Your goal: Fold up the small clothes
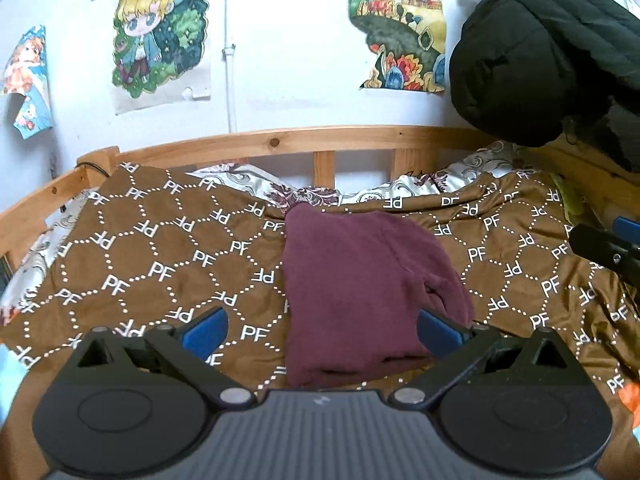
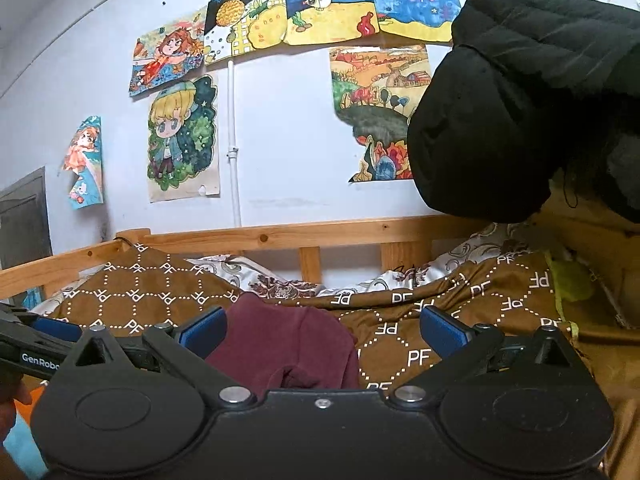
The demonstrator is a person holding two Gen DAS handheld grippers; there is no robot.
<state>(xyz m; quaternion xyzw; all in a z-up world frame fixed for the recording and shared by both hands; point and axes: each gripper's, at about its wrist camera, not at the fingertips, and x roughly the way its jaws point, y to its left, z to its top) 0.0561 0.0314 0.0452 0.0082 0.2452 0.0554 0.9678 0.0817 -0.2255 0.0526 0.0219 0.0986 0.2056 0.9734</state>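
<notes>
A small maroon garment (image 1: 360, 292) lies folded on the brown patterned bedspread (image 1: 152, 256), in the middle of the left wrist view. My left gripper (image 1: 322, 330) is open and empty, its blue pads either side of the garment's near part. In the right wrist view the garment (image 2: 280, 348) lies low and left of centre. My right gripper (image 2: 322, 330) is open and empty above the near edge of the garment. The right gripper's tip shows at the right edge of the left wrist view (image 1: 612, 248). The left gripper shows at the left of the right wrist view (image 2: 40, 344).
A wooden bed rail (image 1: 280, 142) runs behind the bedspread, with a floral pillow (image 1: 248, 184) under it. A black padded jacket (image 1: 552, 52) hangs at the upper right. Drawings (image 2: 332, 4) are pinned on the wall. A green item (image 2: 568, 280) lies at the right.
</notes>
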